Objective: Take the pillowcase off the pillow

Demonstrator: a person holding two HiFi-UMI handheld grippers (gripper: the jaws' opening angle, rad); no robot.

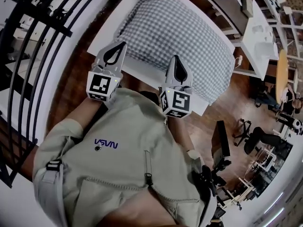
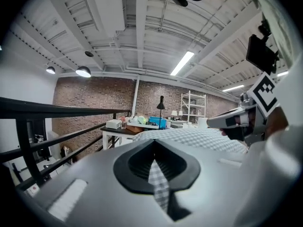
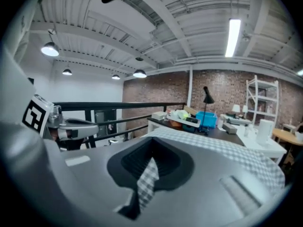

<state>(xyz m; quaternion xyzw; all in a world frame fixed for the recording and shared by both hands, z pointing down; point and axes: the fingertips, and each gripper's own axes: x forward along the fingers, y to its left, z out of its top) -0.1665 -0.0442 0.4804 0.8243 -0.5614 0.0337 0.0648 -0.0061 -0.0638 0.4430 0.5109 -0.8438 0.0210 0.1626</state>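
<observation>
A pillow in a blue-and-white checked pillowcase (image 1: 180, 37) lies on a white table (image 1: 105, 34). Both grippers are held out in front of the person's chest, side by side. My left gripper (image 1: 124, 43) points at the pillow's near left edge, its jaws shut. My right gripper (image 1: 175, 57) has its tip over the pillow's near edge and is shut too. In the left gripper view the pillowcase (image 2: 199, 137) lies just beyond the shut jaws (image 2: 153, 142), and checked cloth shows through the slot behind the tips. The right gripper view shows the same (image 3: 152, 139). I see no cloth lifted.
A black railing (image 1: 38, 56) runs along the left. White desks (image 1: 258, 32) and a round wooden table (image 1: 282, 70) stand at the right, with office chairs (image 1: 258, 138) below them. A cluttered table (image 2: 142, 124) stands beyond the pillow before a brick wall.
</observation>
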